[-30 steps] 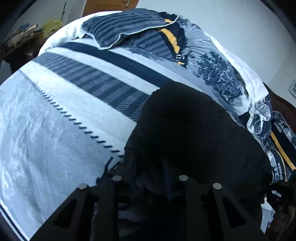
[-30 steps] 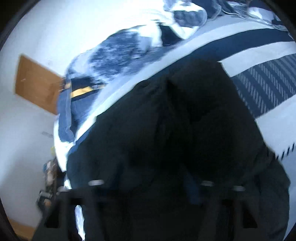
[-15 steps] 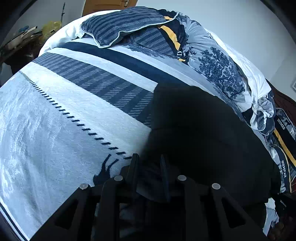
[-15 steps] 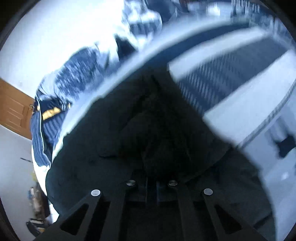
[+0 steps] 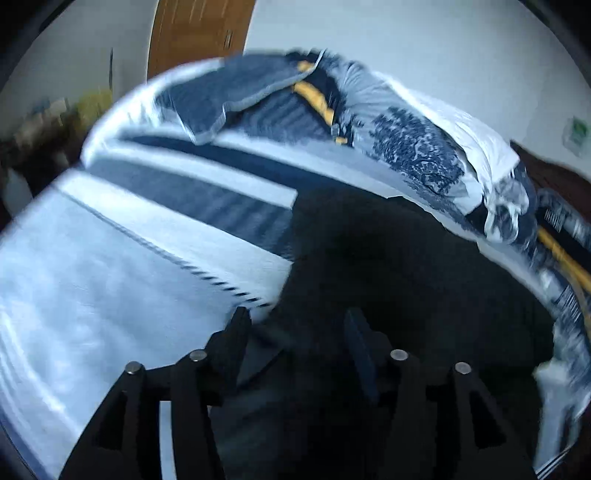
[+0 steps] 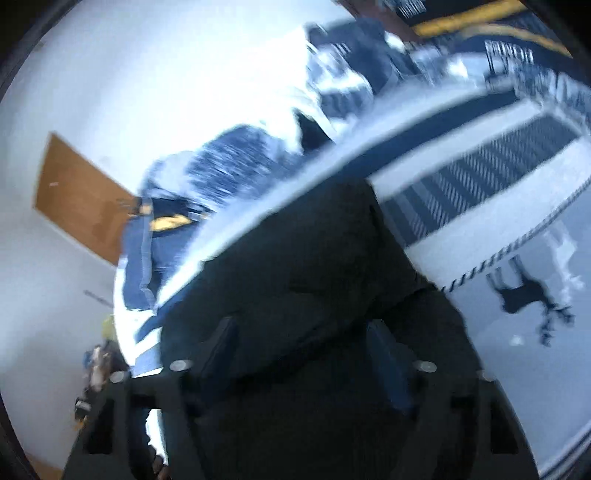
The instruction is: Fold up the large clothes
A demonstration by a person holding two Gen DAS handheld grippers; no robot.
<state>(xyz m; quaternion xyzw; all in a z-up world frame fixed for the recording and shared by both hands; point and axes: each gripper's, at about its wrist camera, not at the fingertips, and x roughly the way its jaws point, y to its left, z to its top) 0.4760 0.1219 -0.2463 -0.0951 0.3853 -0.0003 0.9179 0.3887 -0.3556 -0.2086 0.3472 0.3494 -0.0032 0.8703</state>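
Observation:
A large black garment [image 5: 399, 266] lies folded in a heap on the striped blue and white bedspread [image 5: 110, 266]. My left gripper [image 5: 295, 328] is open, its fingers apart just above the garment's near left edge, holding nothing. In the right wrist view the same garment [image 6: 295, 266] fills the middle. My right gripper [image 6: 299, 339] is open over the garment's near edge, with cloth lying between and under the fingers. Both views are blurred by motion.
A rumpled blue patterned duvet and pillows [image 5: 424, 147] lie along the far side of the bed. A wooden door [image 5: 195, 33] and white wall stand behind. Clutter stands at the left of the bed [image 5: 33, 125]. The bedspread shows a horse motif [image 6: 528, 295].
Both grippers were shut on the black garment half a second ago and have opened. The garment has dropped onto the bed, and both views have tilted upward.

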